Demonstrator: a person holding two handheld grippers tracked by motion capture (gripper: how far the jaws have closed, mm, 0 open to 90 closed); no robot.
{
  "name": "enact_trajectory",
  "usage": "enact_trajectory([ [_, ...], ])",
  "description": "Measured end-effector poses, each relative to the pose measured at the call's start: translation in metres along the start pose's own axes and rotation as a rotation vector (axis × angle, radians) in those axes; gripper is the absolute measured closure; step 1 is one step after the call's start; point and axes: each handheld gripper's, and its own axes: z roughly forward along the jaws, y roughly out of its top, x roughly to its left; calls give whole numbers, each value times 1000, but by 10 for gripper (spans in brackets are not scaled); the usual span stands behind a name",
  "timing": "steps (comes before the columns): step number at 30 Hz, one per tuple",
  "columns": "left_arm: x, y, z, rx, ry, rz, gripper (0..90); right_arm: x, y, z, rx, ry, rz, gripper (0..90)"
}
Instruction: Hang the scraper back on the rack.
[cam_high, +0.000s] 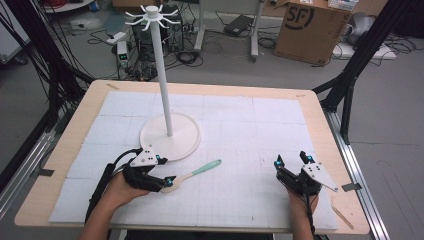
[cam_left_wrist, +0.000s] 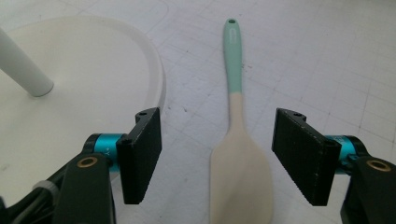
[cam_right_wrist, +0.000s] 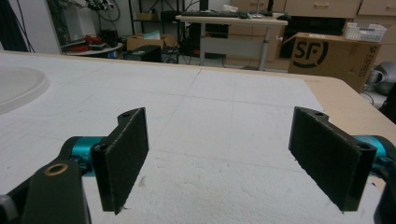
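Note:
A spatula (cam_high: 192, 175) with a teal handle and a cream blade lies flat on the white gridded mat (cam_high: 250, 130), just in front of the stand's base. My left gripper (cam_high: 165, 170) hovers over its blade end, open. In the left gripper view the blade (cam_left_wrist: 240, 172) lies between the two black pads (cam_left_wrist: 140, 154), with a gap on each side and the handle (cam_left_wrist: 232, 56) pointing away. My right gripper (cam_high: 292, 161) rests near the mat's front right, open. Nothing is between its pads (cam_right_wrist: 123, 154) in the right gripper view.
A tall white hook stand (cam_high: 162, 75) rises from a round white base (cam_high: 170, 136) at the mat's left centre; its base (cam_left_wrist: 93, 79) lies close to the left of my left gripper. Black frame struts (cam_high: 350, 65) flank the table. A cardboard box (cam_high: 310, 30) sits on the floor behind.

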Motion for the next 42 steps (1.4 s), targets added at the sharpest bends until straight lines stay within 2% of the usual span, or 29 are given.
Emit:
enact_trajectory([
  [5, -1, 6, 3, 57, -8, -6, 332, 0, 0, 0, 0, 0, 0, 190],
  [9, -1, 13, 7, 93, 14, -22, 339, 0, 0, 0, -1, 0, -1, 190],
  [11, -1, 17, 8, 117, 27, -17, 376, 0, 0, 0, 0, 1, 1, 190],
  [15, -3, 27, 9, 164, 10, -33, 368, 0, 0, 0, 1, 0, 1, 190],
  [22, -10, 46, 18, 262, 24, -13, 349, 0, 0, 0, 4, 1, 7, 190],
  [24, -12, 50, 21, 278, 8, -5, 349, 0, 0, 0, 5, 1, 4, 190],
  [26, -14, 54, 24, 308, 14, 8, 348, 0, 0, 0, 5, 1, 2, 190],
  [31, -15, 61, 34, 379, 13, -5, 348, 0, 0, 0, 5, 2, 5, 190],
  [33, -14, 63, 39, 424, 5, -20, 349, 0, 0, 0, 5, 2, 2, 190],
  [36, -13, 67, 42, 452, -1, -30, 348, 0, 0, 0, 4, 2, 3, 191],
  [39, -12, 70, 45, 477, -7, -23, 349, 0, 0, 0, 3, 0, 6, 190],
  [42, -12, 72, 49, 529, -10, -9, 350, 0, 0, 0, 4, 1, 7, 191],
])
